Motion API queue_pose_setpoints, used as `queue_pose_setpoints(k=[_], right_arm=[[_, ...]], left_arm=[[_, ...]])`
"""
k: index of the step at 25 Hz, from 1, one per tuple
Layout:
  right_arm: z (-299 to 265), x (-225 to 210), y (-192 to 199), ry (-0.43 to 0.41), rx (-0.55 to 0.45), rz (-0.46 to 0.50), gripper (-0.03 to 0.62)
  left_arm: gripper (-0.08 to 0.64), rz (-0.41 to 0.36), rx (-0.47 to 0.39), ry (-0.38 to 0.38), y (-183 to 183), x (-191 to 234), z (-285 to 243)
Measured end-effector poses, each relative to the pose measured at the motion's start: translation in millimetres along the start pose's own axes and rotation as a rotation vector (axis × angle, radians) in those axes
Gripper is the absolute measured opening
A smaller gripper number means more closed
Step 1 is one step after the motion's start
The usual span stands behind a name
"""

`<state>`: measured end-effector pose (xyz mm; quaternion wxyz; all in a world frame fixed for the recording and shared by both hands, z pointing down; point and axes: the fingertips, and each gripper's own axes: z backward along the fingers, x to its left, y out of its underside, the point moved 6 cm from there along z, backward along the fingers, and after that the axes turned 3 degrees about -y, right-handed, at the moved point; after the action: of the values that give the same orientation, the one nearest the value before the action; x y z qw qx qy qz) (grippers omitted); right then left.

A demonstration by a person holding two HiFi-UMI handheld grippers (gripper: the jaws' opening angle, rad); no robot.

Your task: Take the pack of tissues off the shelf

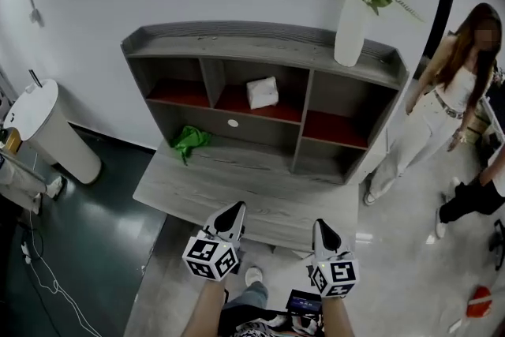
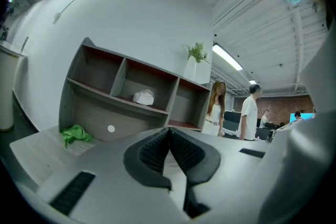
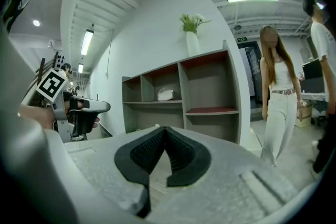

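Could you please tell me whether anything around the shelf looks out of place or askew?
A crumpled green cloth lies bunched on the desk below the left side of the shelf. The pack of tissues sits slightly turned in its middle compartment. Nothing looks spilled or damaged.

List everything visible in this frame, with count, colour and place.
shelf: one, grey with red compartment floors, against the wall
pack of tissues: one, white, upper middle compartment
cloth: one, green, lower ledge, left
vase with plant: one, white, shelf top, right
round stand: one, white, floor, left
person: one, in white, right of shelf
left gripper: one, black jaws, shut, empty
right gripper: one, black jaws, shut, empty
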<state>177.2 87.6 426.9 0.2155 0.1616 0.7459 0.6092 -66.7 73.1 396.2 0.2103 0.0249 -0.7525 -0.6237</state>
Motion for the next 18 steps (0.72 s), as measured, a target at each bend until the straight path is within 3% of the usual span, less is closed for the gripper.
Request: queue_pose_setpoints(k=[10, 18], right_arm=[[-133.6, -26.0, -18.7, 0.046, 0.039, -0.011, 0.005], [-184.8, -43.5, -22.9, 0.117, 0.04, -0.024, 0.005]], left_arm=[[0.008, -0.032, 0.054, 0.018, -32.5, 81.4, -117.8], [0.008, -0.084, 0.046, 0.077, -54.8, 111.4, -178.9]])
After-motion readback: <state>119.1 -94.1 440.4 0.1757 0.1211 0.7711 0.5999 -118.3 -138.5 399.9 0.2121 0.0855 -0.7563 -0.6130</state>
